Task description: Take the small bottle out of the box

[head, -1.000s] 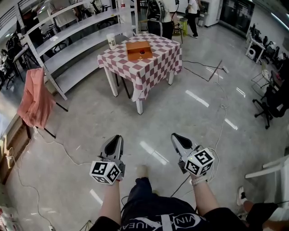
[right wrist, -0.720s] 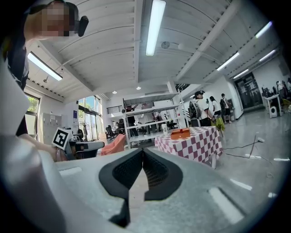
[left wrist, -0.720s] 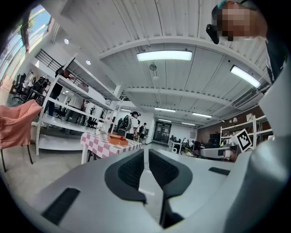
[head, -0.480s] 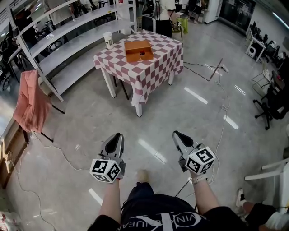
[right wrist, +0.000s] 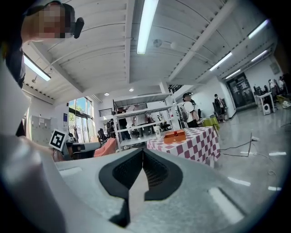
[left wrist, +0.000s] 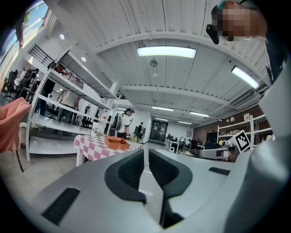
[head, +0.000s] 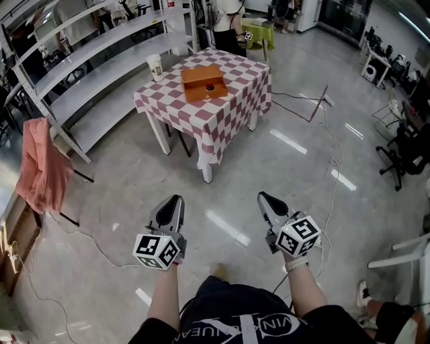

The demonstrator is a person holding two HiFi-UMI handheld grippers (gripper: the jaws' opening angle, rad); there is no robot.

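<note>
An orange box (head: 203, 83) lies on a table with a red-and-white checked cloth (head: 222, 107), far ahead across the floor. A small dark thing (head: 210, 86) shows inside the box; I cannot make it out as a bottle. My left gripper (head: 176, 200) and right gripper (head: 263, 197) are held low over the floor, both far from the table, both shut and empty. The left gripper view has its jaws (left wrist: 146, 152) nearly touching, with the box (left wrist: 117, 141) small in the distance. The right gripper (right wrist: 142, 152) also points at the box (right wrist: 175, 135).
A paper cup (head: 154, 67) stands at the table's far left corner. Grey shelving (head: 101, 64) runs along the left, with a pink cloth on a rack (head: 40, 168). Cables (head: 322, 114) trail over the floor. People (head: 225, 20) stand beyond the table. Chairs (head: 403, 151) are at the right.
The table and box have slid lower and slightly left in the head view as the person comes closer. Both grippers keep their places and stay shut.
</note>
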